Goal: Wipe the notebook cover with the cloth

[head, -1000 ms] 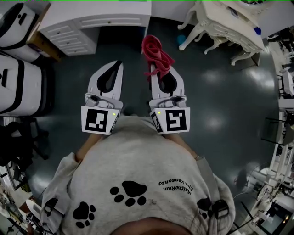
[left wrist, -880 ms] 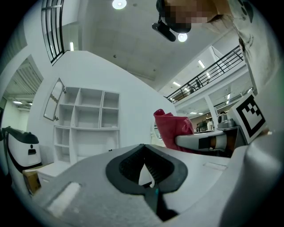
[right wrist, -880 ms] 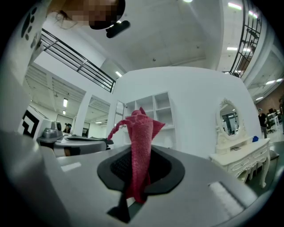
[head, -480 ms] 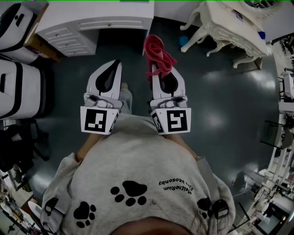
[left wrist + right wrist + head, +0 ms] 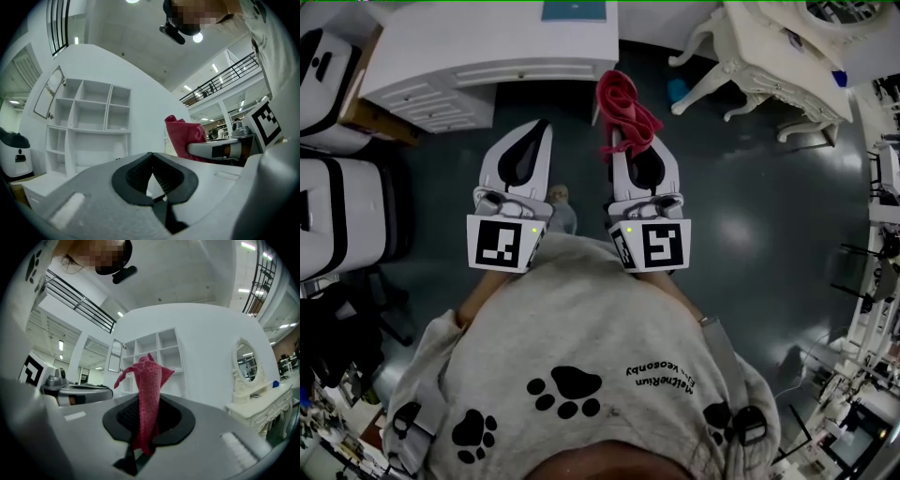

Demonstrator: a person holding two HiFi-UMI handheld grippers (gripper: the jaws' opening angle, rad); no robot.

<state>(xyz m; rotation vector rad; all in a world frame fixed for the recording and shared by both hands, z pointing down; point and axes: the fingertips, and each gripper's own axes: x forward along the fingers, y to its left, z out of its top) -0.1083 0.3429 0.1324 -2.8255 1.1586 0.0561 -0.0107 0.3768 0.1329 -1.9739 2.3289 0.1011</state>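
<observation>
A red cloth (image 5: 623, 108) sticks out of my right gripper (image 5: 619, 142), which is shut on it. In the right gripper view the cloth (image 5: 150, 380) stands up between the pads of that gripper (image 5: 149, 404). My left gripper (image 5: 541, 129) is held beside it, shut and empty; its tips (image 5: 151, 155) touch in the left gripper view, where the cloth (image 5: 184, 136) shows to the right. Both are held over dark floor in front of my body. A flat blue-grey notebook (image 5: 574, 9) lies on the white desk (image 5: 487, 47) ahead, at the top edge of the head view.
The desk has drawers at its front left. An ornate white dressing table (image 5: 778, 56) stands at the upper right. Black-and-white machines (image 5: 337, 197) line the left side. Racks and cables (image 5: 877, 281) run along the right. White open shelves (image 5: 89, 122) stand against the wall.
The desk and the notebook have come further into the head view as I move forward. A foot shows between the grippers. Both grippers keep their pose, the cloth still held.
</observation>
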